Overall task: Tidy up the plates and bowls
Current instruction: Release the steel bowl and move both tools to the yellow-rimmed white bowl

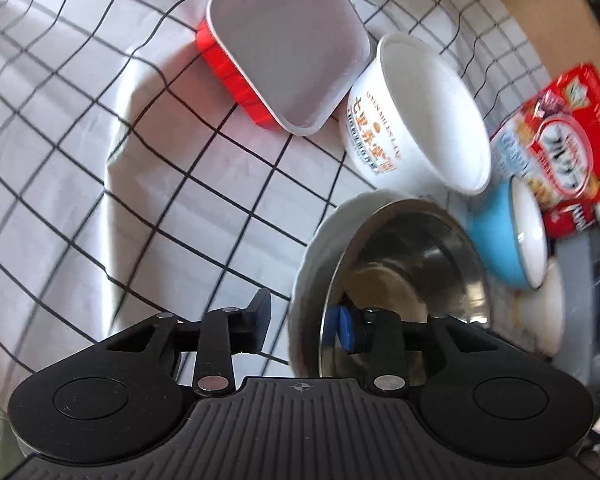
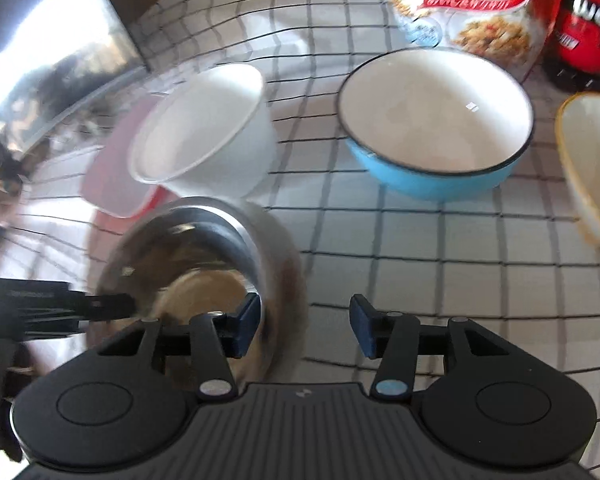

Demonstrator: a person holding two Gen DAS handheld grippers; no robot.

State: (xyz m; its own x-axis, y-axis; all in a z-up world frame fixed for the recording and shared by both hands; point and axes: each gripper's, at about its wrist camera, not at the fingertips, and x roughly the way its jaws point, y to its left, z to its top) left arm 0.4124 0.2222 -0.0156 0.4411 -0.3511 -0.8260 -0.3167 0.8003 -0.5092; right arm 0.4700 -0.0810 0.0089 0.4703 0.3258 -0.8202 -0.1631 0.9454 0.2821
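A steel bowl [image 1: 412,264] sits on a white plate [image 1: 320,248] at the lower right of the left wrist view. My left gripper [image 1: 304,320] is open, its jaws astride the near rim of the bowl and plate. In the right wrist view the steel bowl [image 2: 204,248] is at the lower left. My right gripper [image 2: 304,328] is open with its left finger [image 2: 244,328] over the bowl's rim. A white paper bowl [image 1: 416,116] [image 2: 204,136], a red square dish [image 1: 276,52] and a blue bowl [image 1: 508,236] [image 2: 436,120] stand beyond.
A white checked cloth [image 1: 100,140] covers the table. A cereal box [image 1: 568,132] [image 2: 468,4] and a red pack [image 2: 588,20] stand at the back. A cream bowl [image 2: 592,160] is at the right edge. The other gripper [image 2: 52,308] reaches in from the left.
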